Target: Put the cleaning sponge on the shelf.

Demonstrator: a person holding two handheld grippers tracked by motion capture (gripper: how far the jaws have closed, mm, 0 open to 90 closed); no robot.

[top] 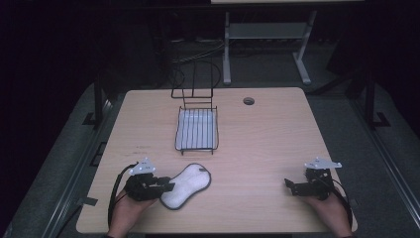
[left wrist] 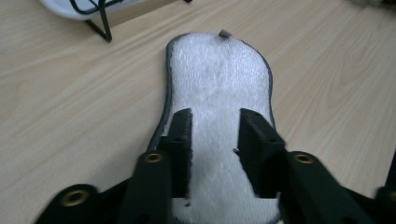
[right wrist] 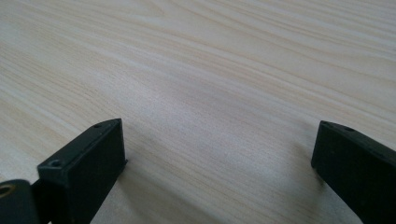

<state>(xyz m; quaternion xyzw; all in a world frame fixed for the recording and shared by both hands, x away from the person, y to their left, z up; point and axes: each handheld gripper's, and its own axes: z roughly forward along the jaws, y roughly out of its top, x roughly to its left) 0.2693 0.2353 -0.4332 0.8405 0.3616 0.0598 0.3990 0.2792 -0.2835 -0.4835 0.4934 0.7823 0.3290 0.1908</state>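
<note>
A white peanut-shaped fluffy pad [top: 188, 183] with a dark trim lies flat near the front left of the wooden table [top: 257, 144]. My left gripper [top: 167, 186] reaches over the pad's near end from the left. In the left gripper view its jaws [left wrist: 215, 125] stand partly apart above the pad [left wrist: 219, 79], with the white fabric showing between them and neither jaw squeezing it. My right gripper [top: 289, 186] rests at the front right, pointing left. Its jaws [right wrist: 219, 140] are wide open over bare wood.
A black wire rack [top: 197, 130] on a white tray stands at the table's middle back, and one of its feet [left wrist: 103, 25] shows just beyond the pad. A round cable hole [top: 248, 100] sits at the far edge. The person's hands come in from the front edge.
</note>
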